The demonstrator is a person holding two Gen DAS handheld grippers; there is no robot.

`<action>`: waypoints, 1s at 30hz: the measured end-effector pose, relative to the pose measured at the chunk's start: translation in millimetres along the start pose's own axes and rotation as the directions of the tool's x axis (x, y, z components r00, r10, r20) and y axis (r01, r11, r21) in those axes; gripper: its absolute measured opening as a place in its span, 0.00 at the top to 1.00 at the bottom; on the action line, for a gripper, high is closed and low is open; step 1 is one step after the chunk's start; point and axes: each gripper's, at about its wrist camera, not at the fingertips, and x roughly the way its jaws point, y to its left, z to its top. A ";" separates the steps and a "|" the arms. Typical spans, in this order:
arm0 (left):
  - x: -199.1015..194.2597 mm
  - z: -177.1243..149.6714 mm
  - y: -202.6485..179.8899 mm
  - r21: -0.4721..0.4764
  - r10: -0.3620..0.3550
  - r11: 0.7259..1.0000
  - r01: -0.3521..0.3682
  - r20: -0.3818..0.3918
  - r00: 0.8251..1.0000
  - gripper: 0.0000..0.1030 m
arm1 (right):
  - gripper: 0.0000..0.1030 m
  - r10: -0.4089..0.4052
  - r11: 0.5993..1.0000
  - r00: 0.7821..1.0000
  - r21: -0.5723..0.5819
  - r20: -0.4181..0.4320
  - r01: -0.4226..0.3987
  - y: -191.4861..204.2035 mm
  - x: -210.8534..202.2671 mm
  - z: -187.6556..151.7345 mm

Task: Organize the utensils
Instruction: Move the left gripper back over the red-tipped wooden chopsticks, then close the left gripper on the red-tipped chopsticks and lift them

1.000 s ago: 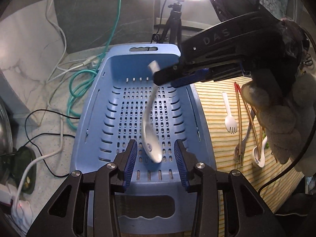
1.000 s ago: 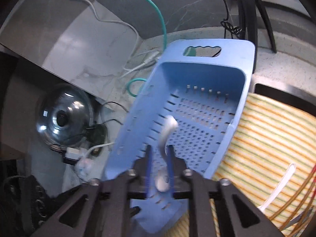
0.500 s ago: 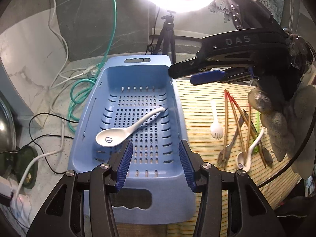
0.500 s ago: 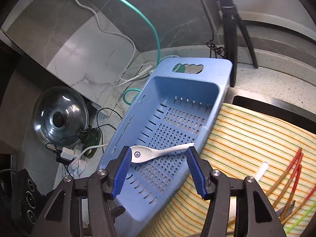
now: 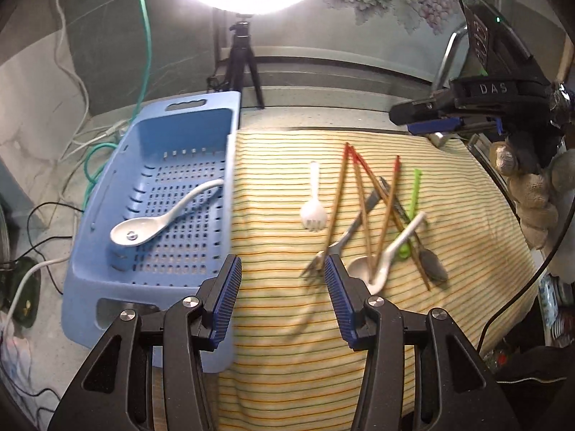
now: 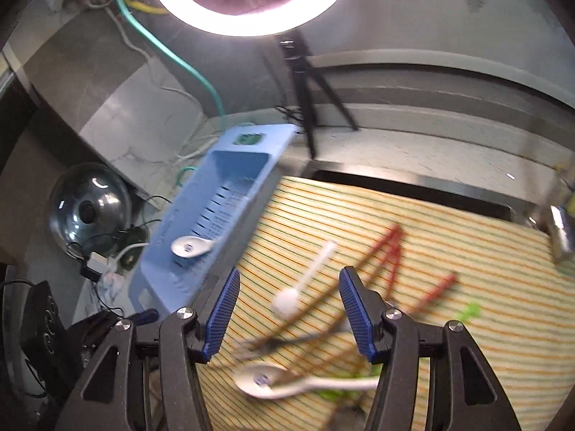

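A blue slotted basket [image 5: 107, 194] stands left of a striped mat [image 5: 280, 309]. One white ceramic spoon [image 5: 161, 219] lies inside it; it also shows in the right wrist view [image 6: 190, 246]. On the mat lie a white plastic fork [image 5: 313, 208], red-tipped chopsticks [image 5: 359, 194], a metal fork [image 5: 345, 237], a green utensil [image 5: 413, 197], a metal spoon [image 5: 431, 265] and a second white spoon [image 5: 391, 248]. My left gripper [image 5: 282, 298] is open and empty above the mat. My right gripper [image 6: 287, 314] is open and empty, above the white fork [image 6: 305, 280] and the second spoon [image 6: 287, 382].
A ring light on a black tripod [image 5: 244, 61] stands behind the basket. Cables [image 5: 93, 158] run left of it. A pot lid [image 6: 90, 208] and a power strip [image 6: 95, 264] lie farther left. A steel sink edge [image 6: 431, 186] borders the mat's far side.
The right gripper let the white spoon go into the basket, opened, and swung right over the mat. The left gripper also moved right, from over the basket to over the mat.
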 end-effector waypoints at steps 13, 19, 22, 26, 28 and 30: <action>19.4 21.8 -50.4 0.088 -0.112 0.989 0.115 -0.034 0.993 0.60 | 0.48 -0.026 0.975 1.000 0.222 -0.016 0.029 -76.1 -27.6 -51.9; 47.4 49.1 -51.0 0.055 -0.177 0.981 0.185 -0.117 0.977 0.77 | 0.60 -0.003 0.953 0.999 0.304 -0.041 0.016 -82.2 -9.0 -49.8; 63.1 60.1 -51.9 0.040 -0.185 0.980 0.194 -0.158 0.970 0.85 | 0.67 0.005 0.939 0.999 0.344 -0.054 0.014 -85.9 2.8 -44.9; 85.9 72.0 -60.7 0.042 -0.211 0.973 0.226 -0.224 0.951 0.88 | 0.72 0.010 0.930 0.997 0.367 -0.079 0.020 -88.3 17.6 -37.7; 98.7 75.5 -60.0 0.019 -0.213 0.974 0.226 -0.260 0.942 0.88 | 0.76 0.002 0.927 0.996 0.373 -0.091 0.032 -89.7 24.5 -35.3; 111.3 79.3 -58.8 -0.012 -0.228 0.972 0.235 -0.293 0.928 0.88 | 0.77 -0.001 0.920 0.994 0.391 -0.105 0.042 -93.5 32.4 -34.2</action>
